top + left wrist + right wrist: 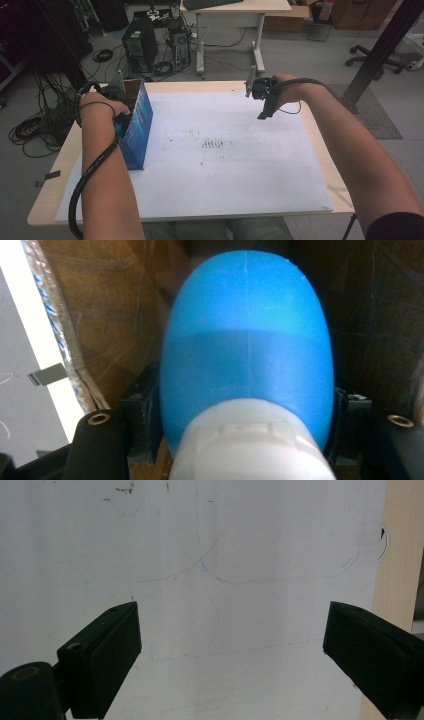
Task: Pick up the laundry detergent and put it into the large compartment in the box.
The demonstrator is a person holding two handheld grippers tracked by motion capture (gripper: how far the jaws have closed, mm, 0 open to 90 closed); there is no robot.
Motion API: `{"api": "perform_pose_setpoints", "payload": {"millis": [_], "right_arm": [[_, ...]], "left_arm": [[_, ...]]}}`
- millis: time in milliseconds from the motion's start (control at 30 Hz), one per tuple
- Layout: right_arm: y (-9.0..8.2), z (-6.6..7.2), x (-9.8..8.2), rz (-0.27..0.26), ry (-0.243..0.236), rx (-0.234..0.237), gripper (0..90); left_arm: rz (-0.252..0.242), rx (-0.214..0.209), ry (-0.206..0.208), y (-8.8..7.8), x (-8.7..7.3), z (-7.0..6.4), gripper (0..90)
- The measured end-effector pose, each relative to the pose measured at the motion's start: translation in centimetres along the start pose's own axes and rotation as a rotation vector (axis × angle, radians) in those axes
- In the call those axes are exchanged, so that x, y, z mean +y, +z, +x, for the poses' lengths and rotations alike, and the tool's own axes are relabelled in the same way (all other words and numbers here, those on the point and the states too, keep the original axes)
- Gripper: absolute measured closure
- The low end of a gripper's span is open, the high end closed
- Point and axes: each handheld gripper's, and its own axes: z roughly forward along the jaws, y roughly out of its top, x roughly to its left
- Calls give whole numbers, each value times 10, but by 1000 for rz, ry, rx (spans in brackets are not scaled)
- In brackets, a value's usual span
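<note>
wooden table (300, 87) with a white sheet (235, 165) covering most of its top; faint dark smudges sit near the sheet's middle. at the left edge of the sheet stands a blue cardboard box (136, 131), upright, open at the top, brown inside. the left hand (100, 107) is over the box's left side, holding the left gripper (117, 92) down into the opening, cable trailing back along the forearm. in the left gripper view a blue bottle (247, 350) with a white cap (250, 442) sits between the two black jaws, cap end toward the camera, body pointing away into the box; both jaws press against the bottle's sides, so it is clamped (brown cardboard walls (115, 315) surround it, and a strip of the white sheet shows at the left past the box's edge). whether the bottle touches the box floor cannot be told. the right hand (292, 90) is at the far right of the sheet, raised above it, well apart from the box, holding the right gripper (262, 97) pointed down and toward the near side. in the right gripper view its jaws stand wide apart with nothing between them, over bare white sheet marked with thin pen lines (210, 570); the table's wooden edge shows at the right. beyond the table, on the floor, a computer tower (140, 45) and tangled cables (35, 127).
</note>
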Motion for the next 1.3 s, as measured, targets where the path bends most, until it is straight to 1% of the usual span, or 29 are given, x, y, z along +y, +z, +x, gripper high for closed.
{"api": "perform_pose_setpoints", "payload": {"millis": [100,167,233,433,500,733,833,1300], "right_arm": [[0,0,0,-2,-1,0,85],[0,0,0,-2,-2,0,85],[0,0,0,-3,-2,0,85],[0,0,1,-2,-3,0,85],[0,0,1,-4,-4,0,85],[-1,0,0,-3,-3,-1,85],[-1,0,0,-6,-3,-1,84],[-4,2,1,-12,0,-6,84]], "left_arm": [[-7,0,-3,-1,0,0,315],[-2,0,-1,-1,0,0,314],[-9,2,-3,-2,0,0,312],[-3,0,-3,-2,-1,0,304],[0,0,-9,-2,-1,0,286],[-9,0,-6,-3,-2,0,273],[-1,-2,-7,-3,-2,-1,264],[-14,5,-7,-12,-6,0,259]]}}
